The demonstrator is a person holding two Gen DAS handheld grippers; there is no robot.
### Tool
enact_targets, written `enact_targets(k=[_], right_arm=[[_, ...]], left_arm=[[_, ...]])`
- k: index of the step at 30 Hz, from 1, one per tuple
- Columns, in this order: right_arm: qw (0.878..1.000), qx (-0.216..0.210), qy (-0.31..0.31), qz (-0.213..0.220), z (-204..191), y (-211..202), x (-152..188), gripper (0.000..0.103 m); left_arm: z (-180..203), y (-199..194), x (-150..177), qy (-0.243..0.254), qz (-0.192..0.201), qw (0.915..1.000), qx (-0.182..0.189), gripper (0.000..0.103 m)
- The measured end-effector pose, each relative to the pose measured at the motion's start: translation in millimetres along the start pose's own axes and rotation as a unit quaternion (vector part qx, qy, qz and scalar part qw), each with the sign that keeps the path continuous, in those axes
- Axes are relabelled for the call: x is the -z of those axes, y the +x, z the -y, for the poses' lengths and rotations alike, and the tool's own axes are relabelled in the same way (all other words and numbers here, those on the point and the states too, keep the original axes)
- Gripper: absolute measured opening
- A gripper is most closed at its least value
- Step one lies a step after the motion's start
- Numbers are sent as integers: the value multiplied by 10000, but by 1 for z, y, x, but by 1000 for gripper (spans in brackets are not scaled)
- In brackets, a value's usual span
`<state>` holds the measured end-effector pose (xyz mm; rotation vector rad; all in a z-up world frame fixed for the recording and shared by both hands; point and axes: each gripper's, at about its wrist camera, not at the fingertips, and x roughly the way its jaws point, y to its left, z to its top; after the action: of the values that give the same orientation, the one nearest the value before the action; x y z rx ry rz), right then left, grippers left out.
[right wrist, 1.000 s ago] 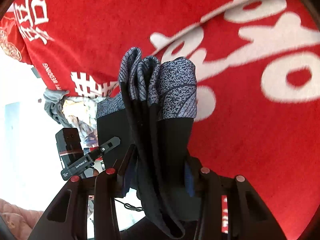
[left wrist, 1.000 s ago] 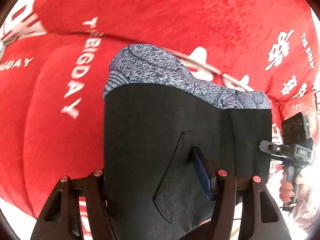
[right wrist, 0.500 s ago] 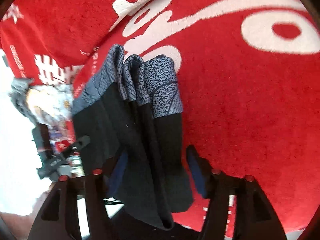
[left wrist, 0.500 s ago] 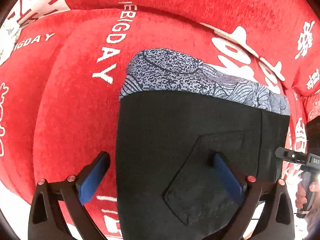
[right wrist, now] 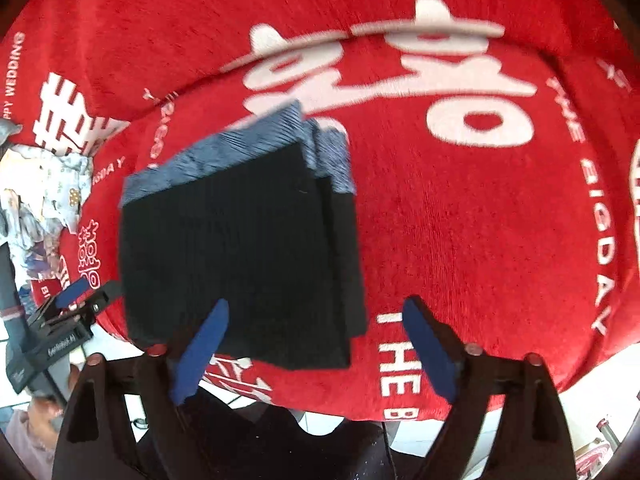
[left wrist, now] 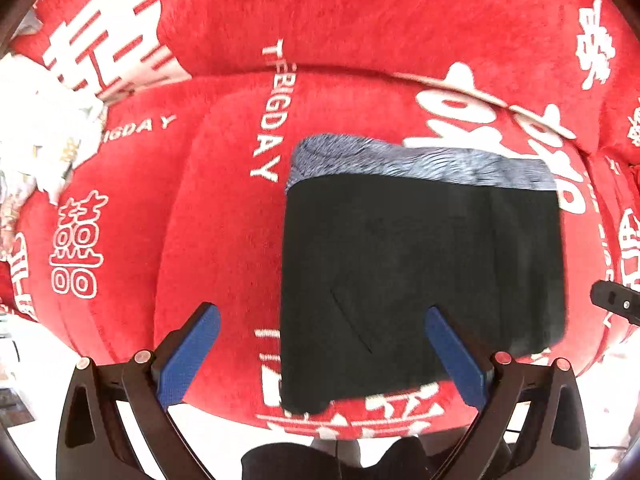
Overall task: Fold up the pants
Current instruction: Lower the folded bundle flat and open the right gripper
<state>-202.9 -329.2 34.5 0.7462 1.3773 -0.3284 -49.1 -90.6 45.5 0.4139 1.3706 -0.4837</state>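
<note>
Both my grippers hang spread over the folded pants, gripping nothing.

My left gripper (left wrist: 322, 322) stands fully wide, its blue pads (left wrist: 188, 354) clear of the cloth; the left edge of the pants (left wrist: 420, 264) shows between the two fingers, but neither pad presses on it. My right gripper (right wrist: 314, 322) is opening its jaws, and only the pants' right-hand corner (right wrist: 248, 256) shows between the pads, which do not press on it. The pants lie as a folded black rectangle with a grey patterned band along the far edge, flat on the red cover with white lettering (left wrist: 224, 216), near its front edge. In the right wrist view the layers at the right side are slightly stepped, and my left gripper (right wrist: 76, 300) hangs just beside the pants' left edge.
</note>
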Motion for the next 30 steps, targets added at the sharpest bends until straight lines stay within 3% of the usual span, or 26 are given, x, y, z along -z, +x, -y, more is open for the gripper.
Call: enact_targets(k=[1,6,12,30], right_arm=[[9999,57,-45,78,-8,-8,3,103],[9975,491,-368,346,-49,-36,16,103],[9960,726,-469,232,-79,-60,28,103],[9946,946,-415,113,-102,-78,29,103]], left_arm=[[1,-8,2,23,25,10000,18,103],[10,-35,8,174,-131,9997,-88,103],[13,-59,14,192,-251,9994,-170,103],[8,-82,18,128,-298,9991,-262,103]])
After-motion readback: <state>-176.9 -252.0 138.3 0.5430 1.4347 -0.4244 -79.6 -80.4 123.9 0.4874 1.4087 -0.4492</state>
